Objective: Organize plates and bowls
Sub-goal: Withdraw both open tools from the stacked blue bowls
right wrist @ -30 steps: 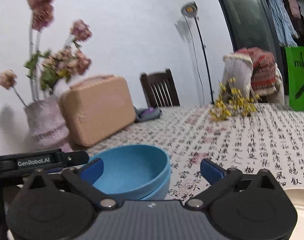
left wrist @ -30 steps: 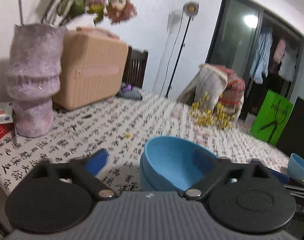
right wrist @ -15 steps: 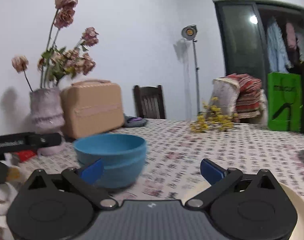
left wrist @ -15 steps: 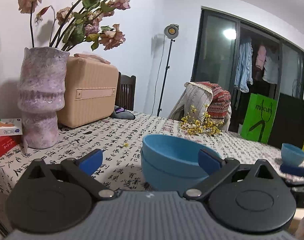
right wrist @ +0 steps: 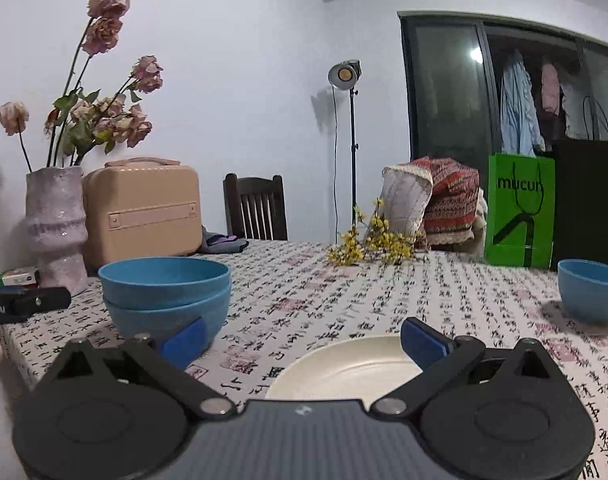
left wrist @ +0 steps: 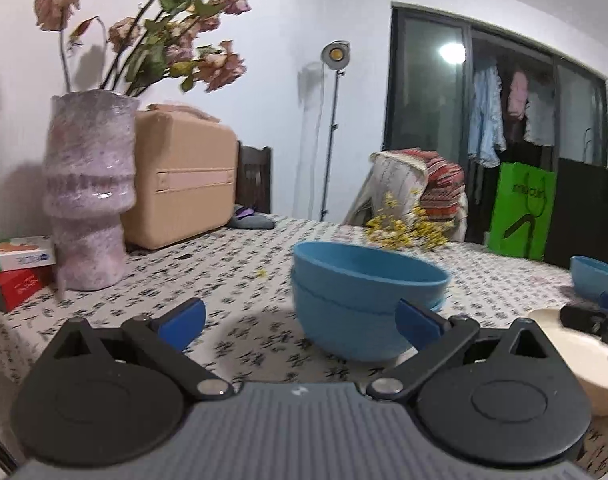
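Blue stacked bowls [left wrist: 364, 300] now freed; left gripper [left wrist: 302, 318], right gripper [right wrist: 304, 340] spread, withdrawn.

We see our left hand-held gripper [left wrist: 300, 322] spread wide before two stacked blue bowls [left wrist: 366, 300] on the worktop [left wrist: 240, 264].

Ahead of the right tongs [right wrist: 302, 338], whose jaws stand wide apart, a cream round plate [right wrist: 344, 368] lies low on the calligraphy-printed desk [right wrist: 384, 292], with bare cloth running beyond it to the yellow flower sprigs [right wrist: 368, 246]. Left of them two stacked blue bowls [right wrist: 166, 294] block the way; a single small blue bowl [right wrist: 590, 294] stands well apart, far right. The stack [left wrist: 364, 296] sits ahead of the open left tongs [left wrist: 302, 322], toward their right finger, with open cloth to its left up to the tall pink vase [left wrist: 90, 196].
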Tool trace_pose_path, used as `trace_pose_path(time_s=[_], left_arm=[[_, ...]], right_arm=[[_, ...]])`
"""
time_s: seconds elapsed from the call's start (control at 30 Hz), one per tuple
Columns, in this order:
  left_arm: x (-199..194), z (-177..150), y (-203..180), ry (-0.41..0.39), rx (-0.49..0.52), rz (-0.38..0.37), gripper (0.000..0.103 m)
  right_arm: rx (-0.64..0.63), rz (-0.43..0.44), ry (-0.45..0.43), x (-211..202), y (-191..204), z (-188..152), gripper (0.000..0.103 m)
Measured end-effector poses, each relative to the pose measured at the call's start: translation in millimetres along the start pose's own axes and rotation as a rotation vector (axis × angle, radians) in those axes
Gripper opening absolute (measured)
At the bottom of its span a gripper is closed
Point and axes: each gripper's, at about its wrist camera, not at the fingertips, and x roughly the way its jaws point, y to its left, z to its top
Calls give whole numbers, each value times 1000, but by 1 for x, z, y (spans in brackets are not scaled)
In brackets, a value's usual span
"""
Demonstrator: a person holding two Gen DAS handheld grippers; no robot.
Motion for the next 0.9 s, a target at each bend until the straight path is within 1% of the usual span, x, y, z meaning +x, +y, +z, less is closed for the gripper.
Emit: trace_pose_path(time_s=[0.07, 0.13, 0.23, 0.33, 0.53, 0.73, 0.9], left_arm=[[2, 2, -4, -10, -6, -48, 103], [4, 5, -11, -23, -7, -72, 103], [10, 11, -26, -53, -14, -96, 103], [14, 16, -44, -84, -21, -114, 103], [22, 22, -69, -99, 7, -138, 103], [31, 27, -90, -118, 29, -199, 103], [39, 26, -98, -115, 25, -248, 103]], right_arm=[[9, 19, 21, -1, -5, -2, 103], [6, 9, 24, -4, -9, -3, 103], [-5, -25, 23, -9, -19, -2, 103], [12, -47, 12, -11, -33, 0, 103], [51, -76, 17, -10, -57, -3, 103], [70, -126, 15, -14, -74, -4, 103], [61, -173, 2, -20, -76, -1, 103]])
